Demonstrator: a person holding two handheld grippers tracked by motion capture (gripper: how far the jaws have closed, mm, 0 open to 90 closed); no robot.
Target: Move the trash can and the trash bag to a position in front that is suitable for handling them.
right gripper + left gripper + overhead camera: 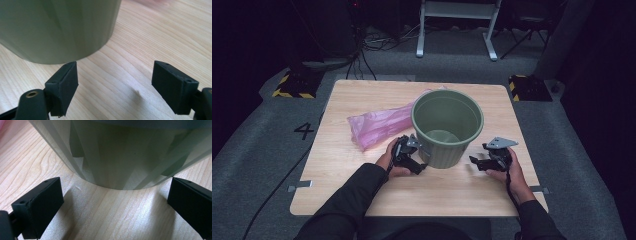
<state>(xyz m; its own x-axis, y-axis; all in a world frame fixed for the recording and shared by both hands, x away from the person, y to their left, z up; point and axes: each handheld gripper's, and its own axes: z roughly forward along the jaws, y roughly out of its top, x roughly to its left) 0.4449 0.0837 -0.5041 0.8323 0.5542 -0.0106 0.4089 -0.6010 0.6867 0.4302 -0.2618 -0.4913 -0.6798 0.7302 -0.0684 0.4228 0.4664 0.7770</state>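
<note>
A green plastic bucket (447, 127) stands upright in the middle of the wooden table (362, 185), empty inside. My left gripper (416, 164) is low at the bucket's left foot, open, its jaws wide apart just short of the ribbed green wall (120, 152). My right gripper (476, 162) sits to the right of the bucket, open with nothing between its jaws. In the right gripper view the bucket (57, 27) stands just beyond the left jaw. A pink plastic bag (379, 125) lies behind and to the left of the bucket.
A person's forearms in dark sleeves come in from the bottom edge. Bare wood lies in front of the bucket. Beyond the table are a grey floor, cables, yellow-black marked feet and a white frame stand (457, 25).
</note>
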